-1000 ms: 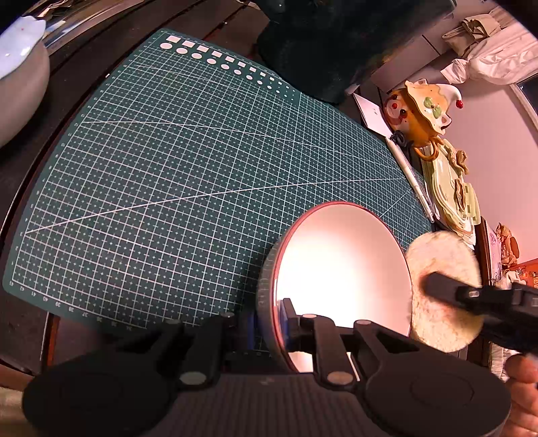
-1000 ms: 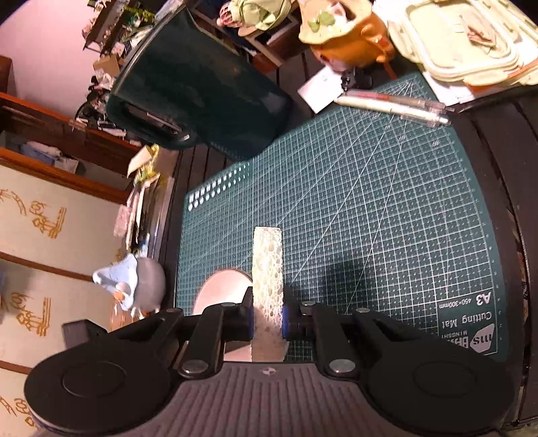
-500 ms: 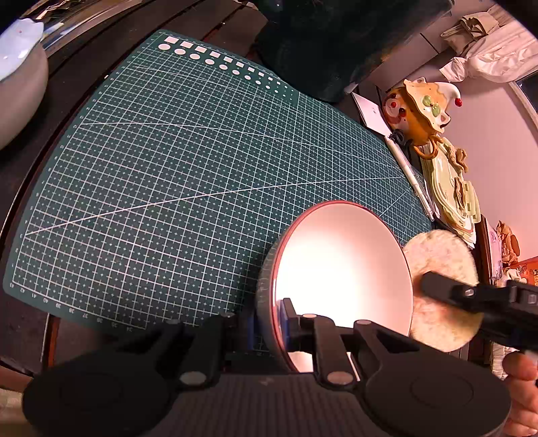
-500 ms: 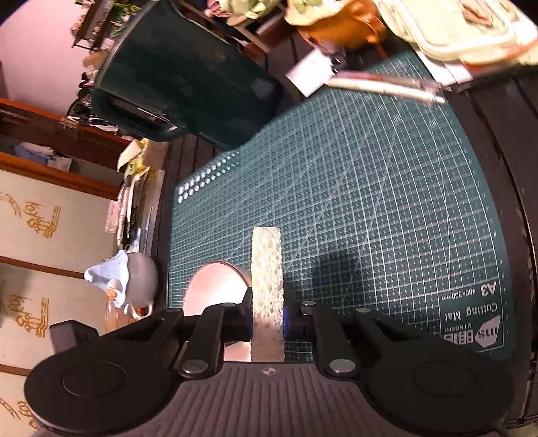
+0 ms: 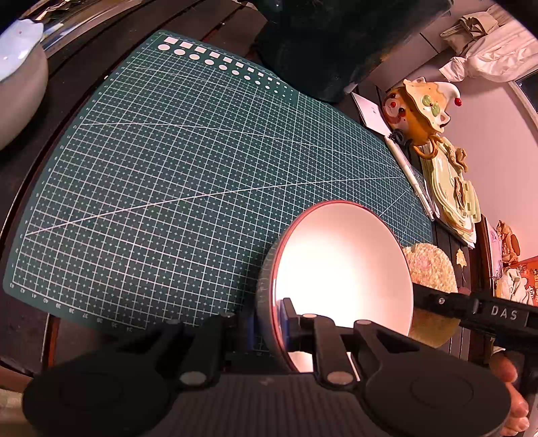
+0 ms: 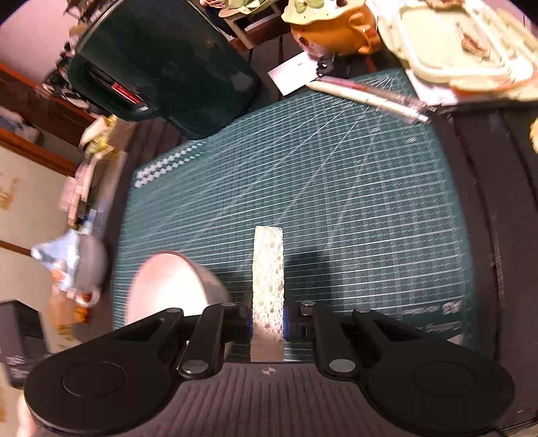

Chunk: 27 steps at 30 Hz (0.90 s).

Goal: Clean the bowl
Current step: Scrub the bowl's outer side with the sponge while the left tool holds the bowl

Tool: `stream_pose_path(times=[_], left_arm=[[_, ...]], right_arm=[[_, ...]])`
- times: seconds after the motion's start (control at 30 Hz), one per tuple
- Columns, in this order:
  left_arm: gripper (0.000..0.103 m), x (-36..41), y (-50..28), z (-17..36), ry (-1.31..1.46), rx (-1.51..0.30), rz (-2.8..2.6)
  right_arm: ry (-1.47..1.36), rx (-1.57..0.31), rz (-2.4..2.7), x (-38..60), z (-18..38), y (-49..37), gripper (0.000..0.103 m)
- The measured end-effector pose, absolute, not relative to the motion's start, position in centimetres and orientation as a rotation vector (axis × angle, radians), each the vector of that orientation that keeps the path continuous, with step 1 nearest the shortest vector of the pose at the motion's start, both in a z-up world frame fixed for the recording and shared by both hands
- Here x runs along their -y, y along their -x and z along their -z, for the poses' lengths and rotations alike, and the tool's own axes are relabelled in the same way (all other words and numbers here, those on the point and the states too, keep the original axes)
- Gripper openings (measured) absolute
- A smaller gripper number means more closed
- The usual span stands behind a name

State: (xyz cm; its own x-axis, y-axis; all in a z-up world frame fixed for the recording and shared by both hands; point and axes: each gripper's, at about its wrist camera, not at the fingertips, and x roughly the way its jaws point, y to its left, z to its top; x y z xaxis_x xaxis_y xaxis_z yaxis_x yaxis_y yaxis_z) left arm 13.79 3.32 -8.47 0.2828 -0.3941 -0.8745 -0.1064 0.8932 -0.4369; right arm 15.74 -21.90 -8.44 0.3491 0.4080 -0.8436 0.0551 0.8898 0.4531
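Green cutting mat (image 5: pixel 175 188) on cluttered desk; left hand-held gripper (image 5: pixel 269 322) clamps tilted bowl (image 5: pixel 339 275) rim, right hand-held gripper (image 6: pixel 267 316) grasps sponge (image 6: pixel 268 269) just right, outside it; bring sponge flat inside, bowl steady.

Dark slatted table (image 5: pixel 215 30) carries green cutting mat (image 5: pixel 188 174); pen (image 5: pixel 412 176) at mat's 3 o'clock edge.

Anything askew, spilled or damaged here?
Nothing spilled or damaged. The pink-rimmed white bowl is tipped on edge, but the left gripper is shut on its rim; the right gripper clamps the round yellow sponge beside it.
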Motion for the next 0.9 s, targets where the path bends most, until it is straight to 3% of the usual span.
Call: stream_pose_path(times=[0.47, 0.57, 0.9], left_arm=[[0.015, -3.3, -13.9, 8.4, 0.453, -1.283, 0.208], [0.015, -3.3, -13.9, 8.4, 0.454, -1.283, 0.208], [0.015, -3.3, -13.9, 8.4, 0.453, -1.283, 0.209]], right_arm=[[-0.281, -1.186, -0.227, 20.3, 7.8, -15.2, 0.019], [-0.274, -1.208, -0.206, 20.3, 8.2, -15.2, 0.013], [-0.479, -1.166, -0.306, 22.4, 7.1, -15.3, 0.011]])
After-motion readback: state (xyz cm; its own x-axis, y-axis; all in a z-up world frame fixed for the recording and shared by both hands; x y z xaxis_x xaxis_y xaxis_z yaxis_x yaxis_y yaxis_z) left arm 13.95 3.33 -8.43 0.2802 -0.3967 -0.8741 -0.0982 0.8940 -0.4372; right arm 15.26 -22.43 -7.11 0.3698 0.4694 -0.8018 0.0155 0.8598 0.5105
